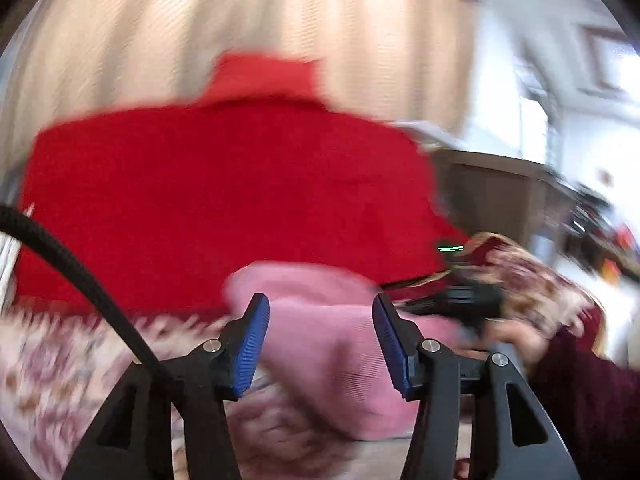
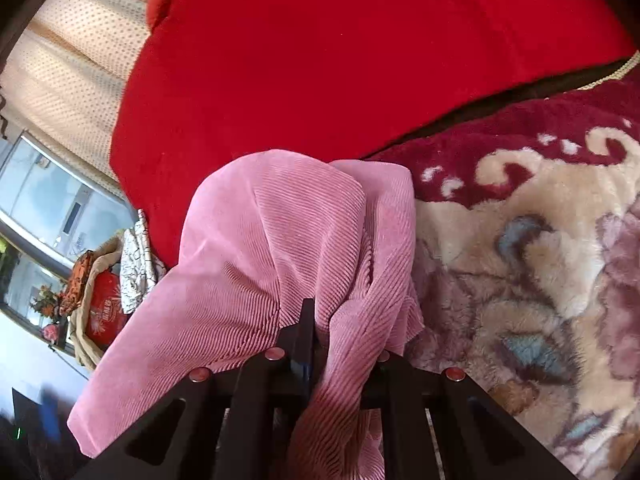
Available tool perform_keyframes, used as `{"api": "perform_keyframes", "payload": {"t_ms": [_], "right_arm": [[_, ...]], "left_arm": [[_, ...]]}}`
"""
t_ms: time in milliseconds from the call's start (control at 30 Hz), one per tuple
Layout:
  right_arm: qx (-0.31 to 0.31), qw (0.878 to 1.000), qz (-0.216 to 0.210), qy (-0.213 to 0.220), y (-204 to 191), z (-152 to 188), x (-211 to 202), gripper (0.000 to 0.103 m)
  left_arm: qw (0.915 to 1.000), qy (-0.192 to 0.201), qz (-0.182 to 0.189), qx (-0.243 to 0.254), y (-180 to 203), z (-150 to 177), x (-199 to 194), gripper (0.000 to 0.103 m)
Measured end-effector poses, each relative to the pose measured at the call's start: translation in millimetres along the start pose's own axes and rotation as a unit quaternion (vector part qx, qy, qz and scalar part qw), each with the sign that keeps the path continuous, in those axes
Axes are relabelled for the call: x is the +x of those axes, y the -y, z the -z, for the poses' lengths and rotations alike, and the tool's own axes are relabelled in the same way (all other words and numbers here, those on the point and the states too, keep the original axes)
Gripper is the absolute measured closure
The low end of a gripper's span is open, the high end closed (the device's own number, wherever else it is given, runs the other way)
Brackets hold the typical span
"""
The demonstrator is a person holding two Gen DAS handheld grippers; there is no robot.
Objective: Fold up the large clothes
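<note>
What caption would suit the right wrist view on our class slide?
Right gripper shut on pink ribbed garment, above a floral blanket beside a red cushion.

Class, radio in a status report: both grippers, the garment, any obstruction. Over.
Left gripper open, nothing clamped. Right gripper shut on pink corduroy garment, bunched up on patterned blanket. Red cushion right behind. Over.

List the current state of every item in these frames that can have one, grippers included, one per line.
Pink ribbed corduroy garment: bunched and lifted, one fold pinched by the right gripper.
Right gripper: jaws shut on the pink garment.
Left gripper: jaws open, nothing pressed between them; pink cloth lies beyond.
Red fleece blanket: spread flat behind the garment.
Floral plush bedcover: laid out under everything.
Cream dotted curtain: drawn.
</note>
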State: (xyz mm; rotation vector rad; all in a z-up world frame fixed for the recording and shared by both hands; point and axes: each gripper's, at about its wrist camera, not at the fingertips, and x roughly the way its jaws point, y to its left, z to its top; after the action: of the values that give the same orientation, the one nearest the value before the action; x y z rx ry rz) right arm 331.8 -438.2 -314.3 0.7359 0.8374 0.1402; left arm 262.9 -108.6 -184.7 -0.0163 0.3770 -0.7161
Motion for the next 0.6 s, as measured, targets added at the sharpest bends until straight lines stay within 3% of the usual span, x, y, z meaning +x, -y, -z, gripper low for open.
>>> {"api": "perform_keyframes", "payload": {"t_ms": [67, 100, 200, 267, 400, 433, 467, 600], "right_arm": [[-0.014, 1.0, -0.002, 0.004, -8.4, 1.4, -2.2, 0.091], [-0.017, 1.0, -0.006, 0.004, -14.1, 3.4, -0.1, 0.091], [-0.034, 0.999, 0.0, 0.001, -26.2, 8.7, 5.4, 0.091], [-0.04, 0.999, 0.007, 0.005, -26.2, 11.8, 4.0, 0.091], [-0.031, 0.999, 0.014, 0.007, -16.8, 13.1, 1.4, 0.091], [-0.03, 0.999, 0.014, 0.005, -17.0, 15.5, 5.1, 0.091], [-0.026, 1.0, 0.01, 0.005, -17.2, 16.3, 7.8, 0.09], [-0.008, 1.0, 0.026, 0.001, -17.7, 17.5, 0.4, 0.085]], "left_arm": [[0.9973, -0.043, -0.002, -0.059, -22.7, 2.5, 22.5, 0.055], [0.9954, -0.051, 0.016, -0.08, -24.2, 3.7, 29.8, 0.063], [0.992, -0.036, 0.072, -0.097, -10.3, 2.3, 30.0, 0.063], [0.996, -0.028, 0.052, -0.067, 6.2, 3.0, 30.6, 0.061], [0.9897, -0.14, 0.02, -0.017, 25.8, 36.2, 89.6, 0.059], [0.9876, -0.153, -0.017, 0.029, 39.1, 52.4, 100.8, 0.059], [0.9876, -0.142, -0.038, 0.056, 44.4, 55.8, 100.7, 0.059], [0.9878, -0.152, -0.025, 0.025, 39.7, 49.5, 97.9, 0.059]]}}
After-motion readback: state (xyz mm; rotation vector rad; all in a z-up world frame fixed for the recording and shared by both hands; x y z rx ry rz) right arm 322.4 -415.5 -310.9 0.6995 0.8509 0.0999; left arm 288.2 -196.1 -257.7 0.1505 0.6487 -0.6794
